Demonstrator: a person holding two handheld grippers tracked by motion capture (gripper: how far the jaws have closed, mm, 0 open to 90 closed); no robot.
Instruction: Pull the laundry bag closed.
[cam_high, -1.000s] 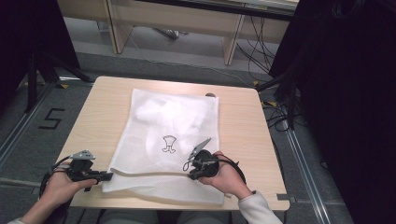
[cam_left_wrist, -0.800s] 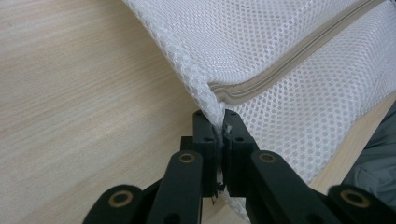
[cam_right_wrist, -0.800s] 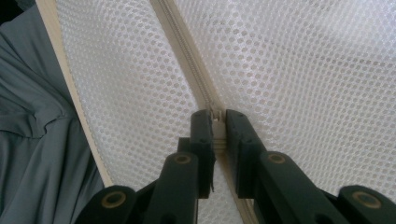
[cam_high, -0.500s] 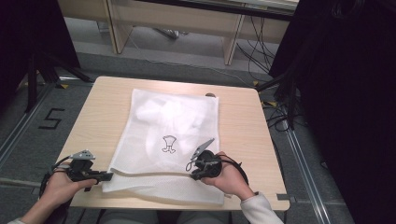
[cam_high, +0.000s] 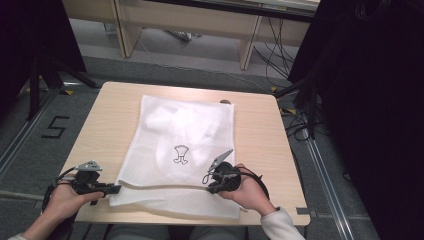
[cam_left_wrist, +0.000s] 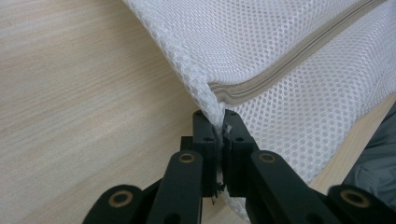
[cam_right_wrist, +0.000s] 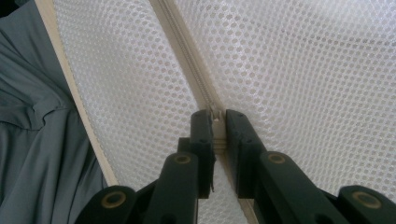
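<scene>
Mesh laundry bag (cam_high: 175, 150) lies lengthwise away from the person, both grippers' fingers (cam_left_wrist: 205, 135) clenched on its near zipper edge

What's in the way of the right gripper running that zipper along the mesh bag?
Nothing visible. The right gripper is shut on the zipper pull, and the zipper track ahead lies bare across the mesh bag. The left gripper pinches the bag's corner, off the track.
</scene>
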